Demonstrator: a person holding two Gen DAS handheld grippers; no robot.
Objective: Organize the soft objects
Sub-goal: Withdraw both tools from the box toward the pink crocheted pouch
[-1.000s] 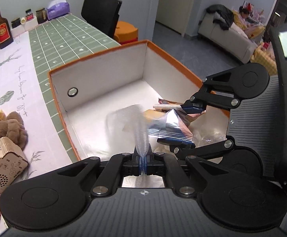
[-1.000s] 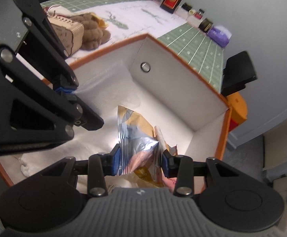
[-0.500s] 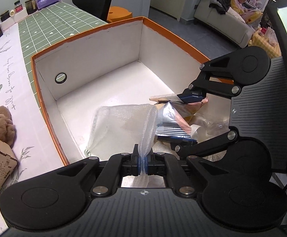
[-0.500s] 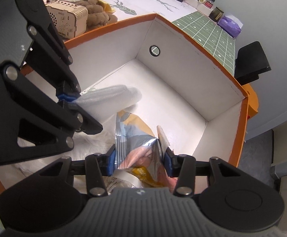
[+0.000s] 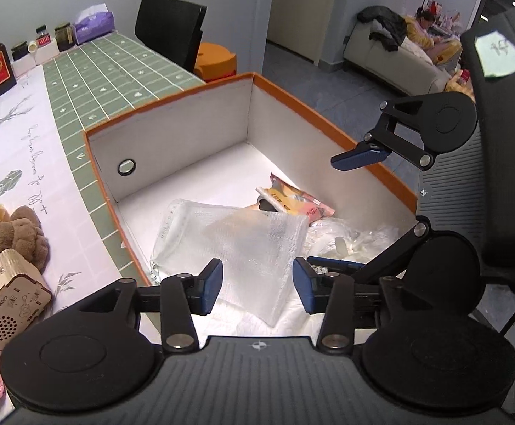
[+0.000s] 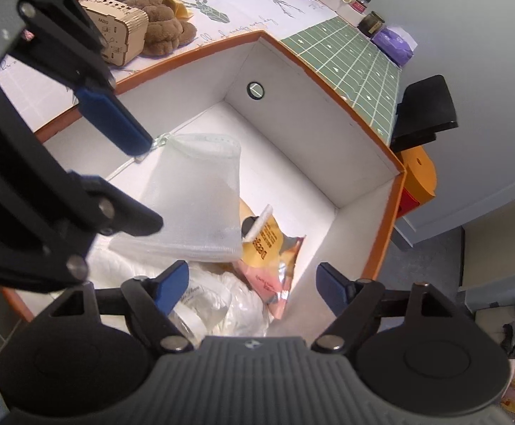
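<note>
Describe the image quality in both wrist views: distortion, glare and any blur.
Left wrist view: fisheye bends the orange-rimmed box and green table; box floor is overexposed; mesh bag is sharp. Right wrist view: the same curvature; the left tongs loom large and soft at the left edge; the snack packet shows foil glare.

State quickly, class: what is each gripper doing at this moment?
Left gripper: open; fingers have just been opening, the white mesh bag lies loose between them.
Right gripper: open; fingers have just been opening, the snack packet released in the box.
</note>
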